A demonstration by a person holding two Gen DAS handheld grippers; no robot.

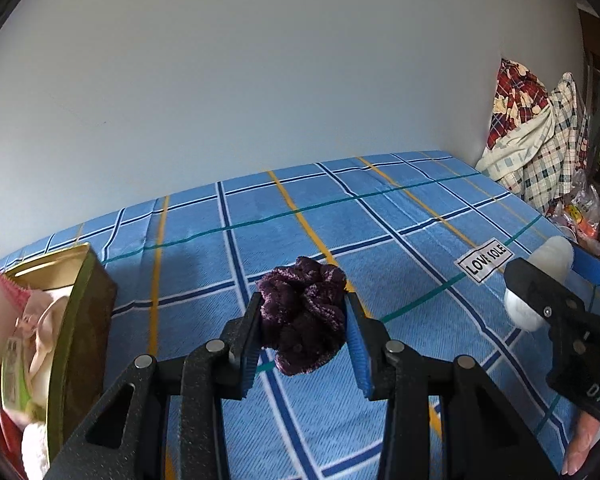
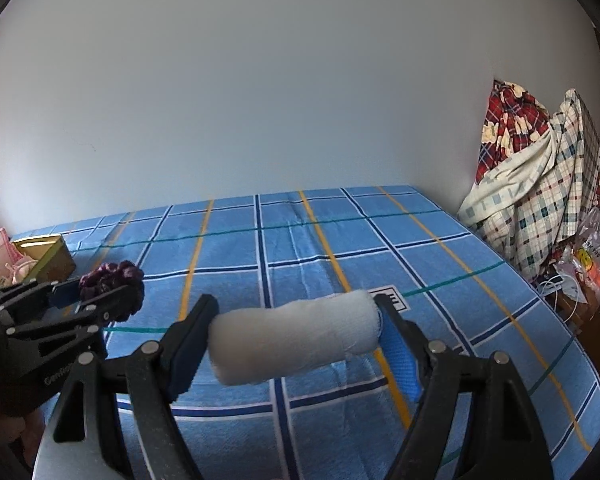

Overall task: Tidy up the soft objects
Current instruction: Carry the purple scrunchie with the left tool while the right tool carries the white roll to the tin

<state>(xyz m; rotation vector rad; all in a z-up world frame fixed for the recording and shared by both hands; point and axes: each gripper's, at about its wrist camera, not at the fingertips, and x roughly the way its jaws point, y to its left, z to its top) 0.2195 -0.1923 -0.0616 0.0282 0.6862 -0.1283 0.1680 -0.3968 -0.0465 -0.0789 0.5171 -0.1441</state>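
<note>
My left gripper (image 1: 304,320) is shut on a dark purple fuzzy scrunchie (image 1: 304,316) and holds it above the blue plaid bedsheet (image 1: 300,220). My right gripper (image 2: 296,340) is shut on a white rolled cloth (image 2: 296,340), gripped end to end above the sheet. In the left wrist view the right gripper (image 1: 540,280) with the white roll (image 1: 556,254) is at the right. In the right wrist view the left gripper (image 2: 100,292) with the scrunchie (image 2: 112,280) is at the left. A gold box (image 1: 76,320) holding soft pale items stands at the left.
The gold box also shows in the right wrist view (image 2: 48,256) at far left. A pile of plaid bedding (image 2: 540,200) leans against the wall at the right, with plastic bags (image 2: 592,272) below it. A white wall (image 2: 260,80) backs the bed.
</note>
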